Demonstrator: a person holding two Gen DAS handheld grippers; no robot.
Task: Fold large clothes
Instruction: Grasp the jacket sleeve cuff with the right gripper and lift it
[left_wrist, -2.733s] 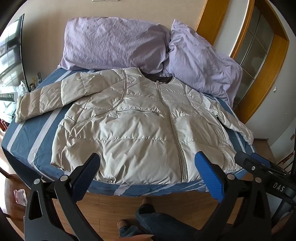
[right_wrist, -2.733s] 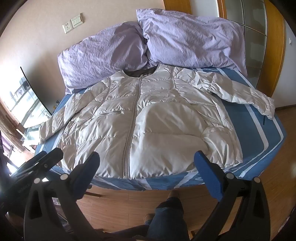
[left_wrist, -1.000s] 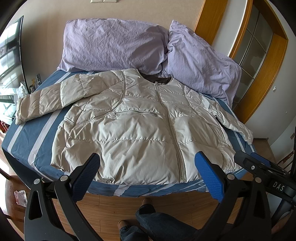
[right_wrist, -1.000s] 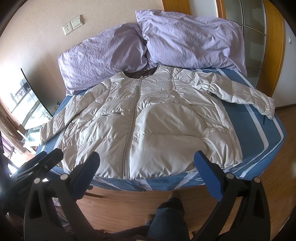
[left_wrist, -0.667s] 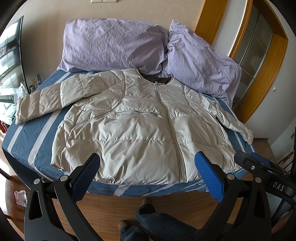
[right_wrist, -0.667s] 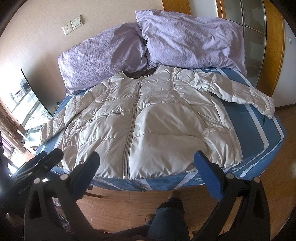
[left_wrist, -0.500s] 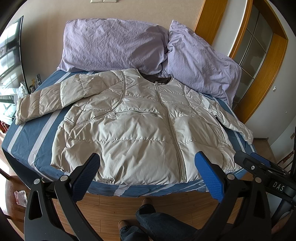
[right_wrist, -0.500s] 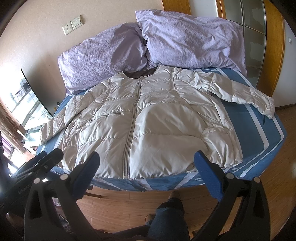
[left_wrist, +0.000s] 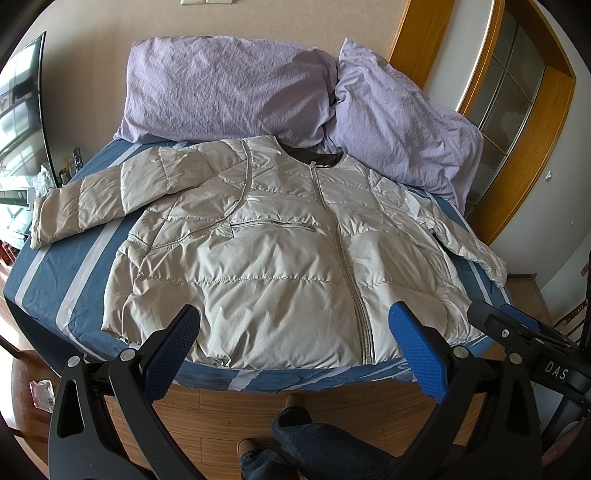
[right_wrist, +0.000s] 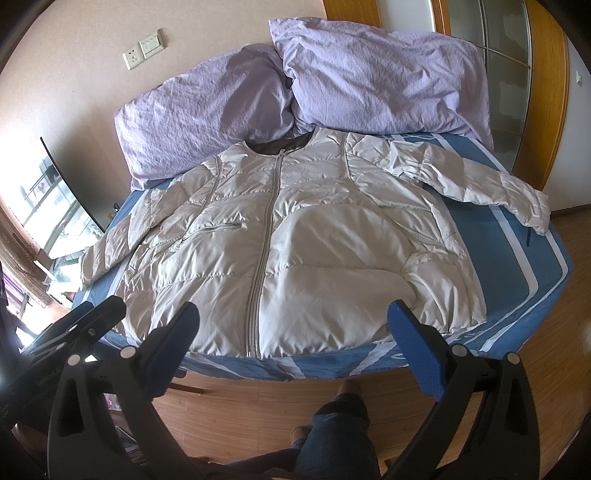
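A pale beige quilted puffer jacket (left_wrist: 280, 254) (right_wrist: 295, 251) lies flat and zipped on the bed, front up, collar toward the pillows, both sleeves spread outward. Its hem reaches the bed's near edge. My left gripper (left_wrist: 295, 347) hangs open above the floor just short of the hem, nothing between its blue-padded fingers (left_wrist: 417, 343). My right gripper (right_wrist: 291, 347) is likewise open and empty, held before the hem. Each gripper shows at the edge of the other's view.
The bed has a blue sheet with white stripes (left_wrist: 55, 273) (right_wrist: 517, 258). Two lilac pillows (left_wrist: 229, 88) (right_wrist: 384, 74) lean on the wall behind the collar. A person's legs and shoes (left_wrist: 295, 435) stand on the wooden floor at the bed's foot. A wooden door frame (left_wrist: 532, 129) is at right.
Hardly anything differs: both grippers hold open in the same place, and the jacket lies as before.
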